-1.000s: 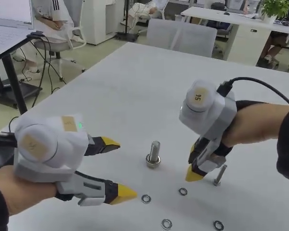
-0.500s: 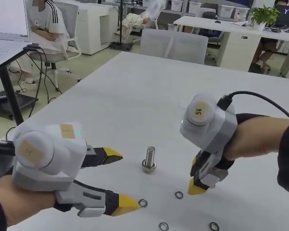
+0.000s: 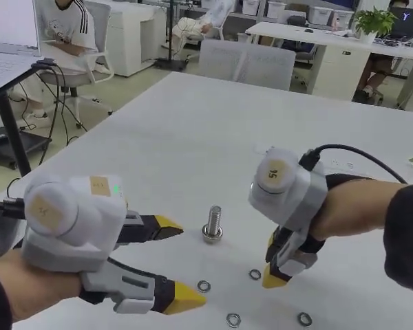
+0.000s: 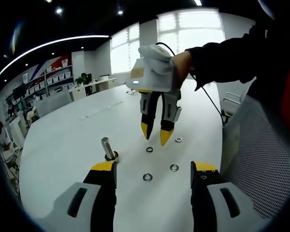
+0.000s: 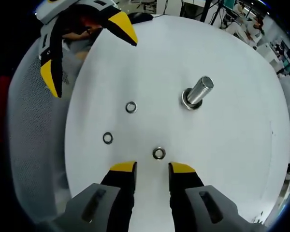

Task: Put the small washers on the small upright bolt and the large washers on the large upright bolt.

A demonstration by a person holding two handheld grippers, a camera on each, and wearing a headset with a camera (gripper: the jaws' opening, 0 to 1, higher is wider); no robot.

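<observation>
While the right gripper [image 5: 152, 167] hangs narrowly parted and empty just short of a small silver metal washer [image 5: 158, 153] on the white table [image 5: 183, 43], I'd lower it so one tip slips inside the ring before pinching. The left gripper [image 4: 153, 166] hovers wide open, empty, near the threaded steel upright bolt [image 4: 108, 148].

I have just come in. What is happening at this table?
A person holds one pair of tongs in each hand over a white table. The right tongs are slightly open and point down at a loose washer just ahead of their tips, which they have not yet gripped. The left tongs are wide open and hold nothing. Three other washers lie flat near the large upright bolt.
</observation>
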